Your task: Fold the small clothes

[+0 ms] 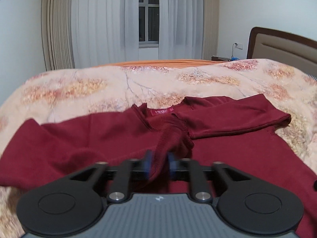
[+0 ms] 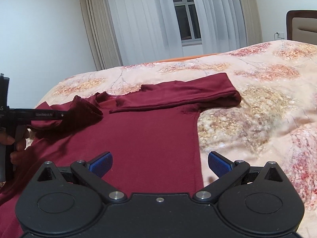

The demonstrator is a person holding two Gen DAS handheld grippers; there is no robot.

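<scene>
A dark red long-sleeved shirt [image 1: 227, 158] lies flat on the bed, collar label [image 1: 161, 112] facing up. Its right sleeve [image 2: 178, 95] is folded across the chest. The left sleeve's cuff [image 1: 174, 138] is bunched and raised over the chest, running between the blue pads of my left gripper [image 1: 159, 163]. Those pads stand apart and the cloth sits loosely between them. In the right wrist view the left gripper [image 2: 65, 116] comes in from the left with the cuff [image 2: 87, 109] at its tip. My right gripper [image 2: 159, 164] hovers wide open and empty over the shirt's [image 2: 148, 134] lower right side seam.
A floral bedcover [image 1: 118, 87] spreads under the shirt, with an orange blanket edge [image 1: 158, 62] behind. The headboard [image 1: 287, 45] and a nightstand stand at the right. Curtains [image 1: 99, 23] and a window fill the back wall. A person's hand [image 2: 17, 140] holds the left gripper's handle.
</scene>
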